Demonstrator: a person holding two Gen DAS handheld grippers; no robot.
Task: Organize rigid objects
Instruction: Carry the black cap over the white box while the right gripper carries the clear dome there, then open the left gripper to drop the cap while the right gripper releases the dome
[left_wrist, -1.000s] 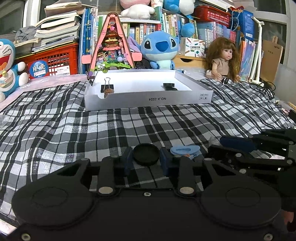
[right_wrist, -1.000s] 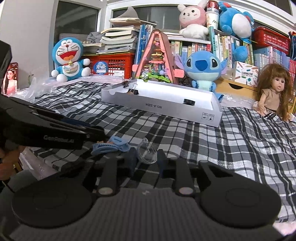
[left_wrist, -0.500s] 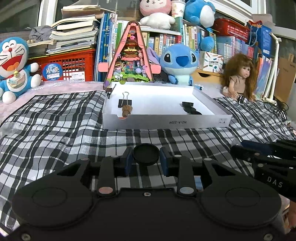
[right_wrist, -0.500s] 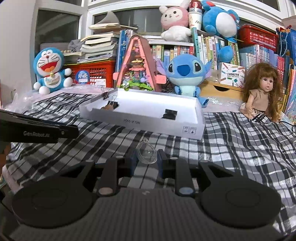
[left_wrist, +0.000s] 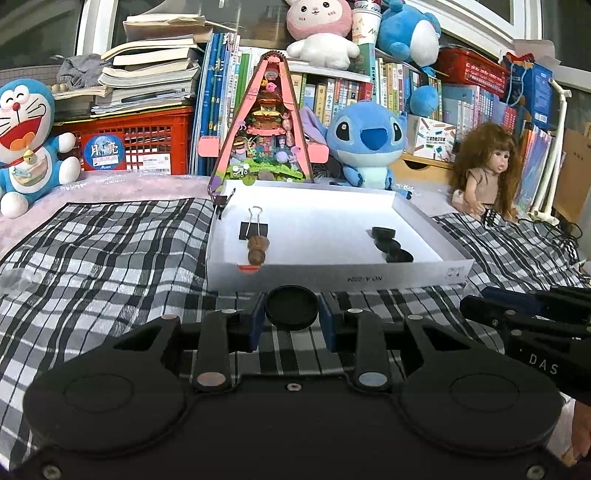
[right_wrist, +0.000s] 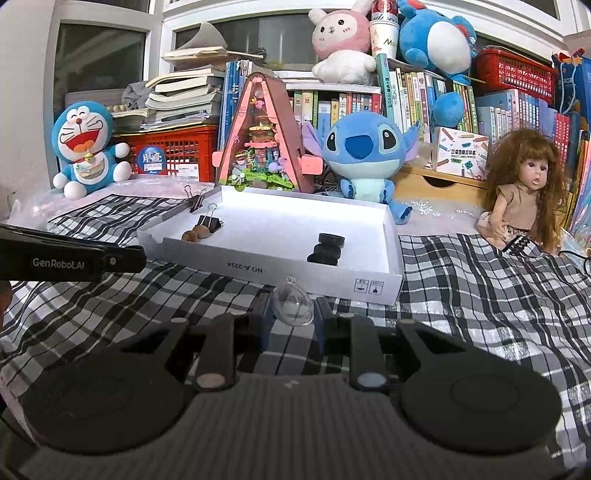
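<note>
My left gripper (left_wrist: 292, 317) is shut on a black round lid (left_wrist: 292, 307) and holds it above the checked cloth, just in front of the white tray (left_wrist: 332, 271). My right gripper (right_wrist: 291, 317) is shut on a clear plastic half-shell (right_wrist: 293, 305), also in front of the tray (right_wrist: 280, 271). In the tray lie a black binder clip (left_wrist: 253, 229), brown nuts (left_wrist: 257, 249) and a row of black lids (left_wrist: 391, 245). The right gripper shows at the right edge of the left wrist view (left_wrist: 524, 314).
A second binder clip (right_wrist: 195, 201) is clipped on the tray's far left wall. Behind the tray stand a pink triangular model house (left_wrist: 264, 122), a Stitch plush (left_wrist: 364, 144), a Doraemon plush (left_wrist: 26, 144), a doll (left_wrist: 484, 173) and a red crate (left_wrist: 136, 144) before bookshelves.
Both grippers have lifted off the cloth with their objects and moved toward the tray. The blue hair clip has dropped out of view.
</note>
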